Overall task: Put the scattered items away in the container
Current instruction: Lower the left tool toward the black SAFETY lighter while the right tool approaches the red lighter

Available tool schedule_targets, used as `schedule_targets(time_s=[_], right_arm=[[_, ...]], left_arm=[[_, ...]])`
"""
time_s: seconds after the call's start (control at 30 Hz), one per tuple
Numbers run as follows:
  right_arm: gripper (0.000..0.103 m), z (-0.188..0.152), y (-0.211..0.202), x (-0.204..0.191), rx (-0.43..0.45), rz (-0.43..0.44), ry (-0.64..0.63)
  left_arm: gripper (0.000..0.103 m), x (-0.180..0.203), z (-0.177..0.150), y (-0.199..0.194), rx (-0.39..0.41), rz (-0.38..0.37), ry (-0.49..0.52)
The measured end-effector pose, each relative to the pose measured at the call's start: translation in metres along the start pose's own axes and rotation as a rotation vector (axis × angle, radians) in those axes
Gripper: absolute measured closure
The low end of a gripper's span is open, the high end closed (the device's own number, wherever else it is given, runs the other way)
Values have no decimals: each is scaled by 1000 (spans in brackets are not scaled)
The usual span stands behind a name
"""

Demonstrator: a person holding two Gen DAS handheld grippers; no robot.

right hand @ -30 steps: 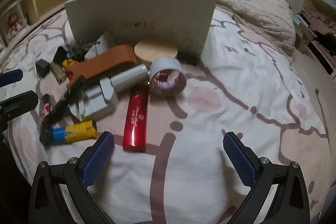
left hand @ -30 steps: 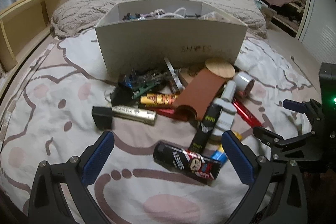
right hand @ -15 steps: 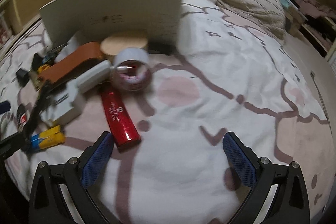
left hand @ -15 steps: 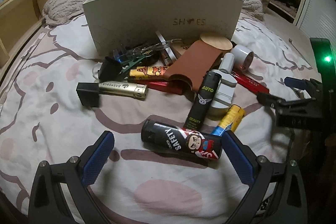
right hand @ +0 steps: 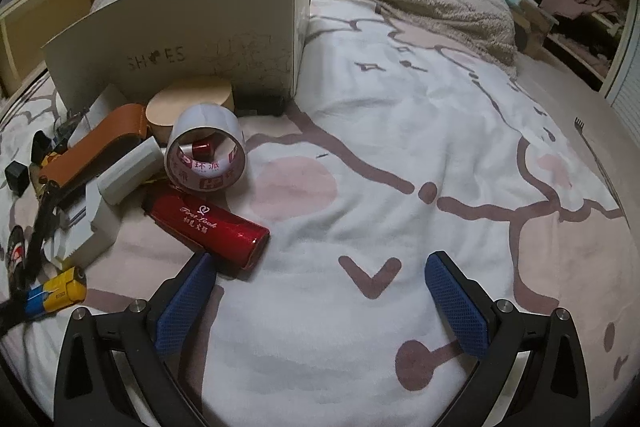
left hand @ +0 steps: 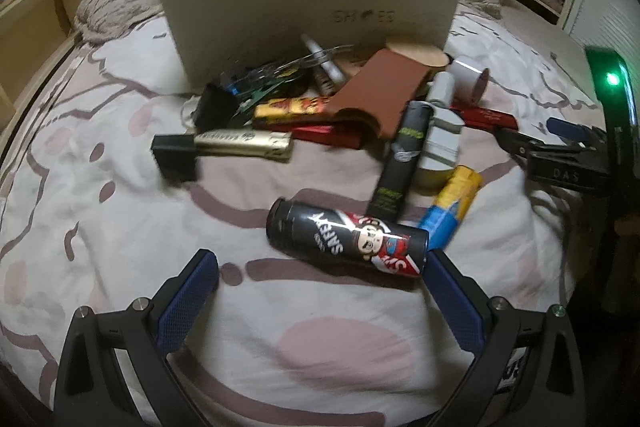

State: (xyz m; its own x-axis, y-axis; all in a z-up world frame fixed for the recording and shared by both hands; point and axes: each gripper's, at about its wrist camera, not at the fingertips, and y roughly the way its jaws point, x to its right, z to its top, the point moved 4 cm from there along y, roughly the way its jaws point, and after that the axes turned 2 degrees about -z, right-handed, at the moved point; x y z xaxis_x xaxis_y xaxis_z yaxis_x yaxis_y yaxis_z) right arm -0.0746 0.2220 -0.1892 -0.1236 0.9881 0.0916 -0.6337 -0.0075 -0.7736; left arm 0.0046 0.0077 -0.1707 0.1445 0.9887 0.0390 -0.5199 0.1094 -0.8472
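Left wrist view: a bed with a white, pink-patterned blanket (left hand: 120, 227) fills the room, wooden shelving (left hand: 36, 27) alongside. On it, the cream cardboard shoe box (left hand: 304, 19) hides its contents; scattered items touch its front, blurred. Left hand-held gripper (left hand: 320, 299) and right hand-held gripper (right hand: 320, 299) gape wide, empty.

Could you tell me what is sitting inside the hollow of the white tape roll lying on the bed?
Through the tape roll, the right wrist view shows a small dark-red cap end and the printed red-and-white inner wall. What that cap belongs to is hidden by the roll itself.
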Motion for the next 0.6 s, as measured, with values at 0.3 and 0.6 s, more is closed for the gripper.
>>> schedule_targets(time_s=[0.3, 0.6], right_arm=[[0, 2, 2, -2, 7, -14, 3], [0, 2, 3, 1, 5, 9, -7]], left_arm=[[0, -25, 7, 5, -17, 65, -44], [0, -36, 19, 13, -40, 75, -25]])
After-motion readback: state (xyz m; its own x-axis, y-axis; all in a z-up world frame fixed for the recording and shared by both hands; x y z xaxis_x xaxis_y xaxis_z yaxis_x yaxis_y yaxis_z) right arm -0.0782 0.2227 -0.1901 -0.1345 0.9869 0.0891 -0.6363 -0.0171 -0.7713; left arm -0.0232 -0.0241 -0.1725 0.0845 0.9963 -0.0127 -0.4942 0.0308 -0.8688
